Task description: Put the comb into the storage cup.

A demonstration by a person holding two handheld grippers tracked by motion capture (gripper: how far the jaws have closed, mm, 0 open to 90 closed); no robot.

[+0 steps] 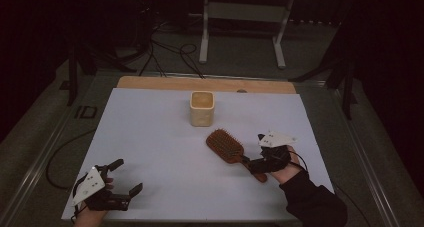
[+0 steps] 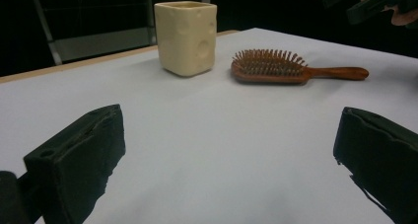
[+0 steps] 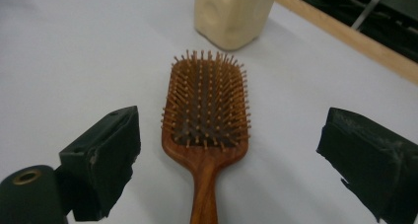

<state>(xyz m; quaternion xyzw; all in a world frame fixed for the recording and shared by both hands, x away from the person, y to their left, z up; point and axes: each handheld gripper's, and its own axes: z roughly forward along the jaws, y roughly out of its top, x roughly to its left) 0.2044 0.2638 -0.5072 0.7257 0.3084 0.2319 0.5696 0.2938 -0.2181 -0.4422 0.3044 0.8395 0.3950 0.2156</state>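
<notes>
black jaws of the right gripper (image 3: 226, 160) stood nearest the lens when we inspected the scene, spread wide and holding nothing. between them, and reaching forward, lay the wooden hairbrush (image 3: 206, 115), flat on the white sheet (image 3: 74, 51) with its bristles up. its handle ran back toward the gripper along the middle line of the gap, touching neither jaw as far as we could tell. beyond the brush head, just past its far end, stood the cream cup (image 3: 231, 14), upright and apart from the brush.

from the high view we noted the right gripper (image 1: 257, 162) hovering over the handle end of the hairbrush (image 1: 230, 149), with the cup (image 1: 202, 108) farther ahead of it. the left gripper (image 1: 127, 177) sat well apart to the other side, also wide open and empty, low over the sheet (image 1: 165, 137). its own view showed the brush (image 2: 291, 68) and cup (image 2: 186, 36) far ahead, to the right of its midline.

we judged the brush rigid, light and not fragile. the varnished handle looked smooth and somewhat slippery, so a firm squeeze would be wanted. the narrow neck, where handle meets head, seemed the best hold: it fits the jaws and keeps the head from swinging. the bristles would give under pressure and offered a poor grip.
</notes>
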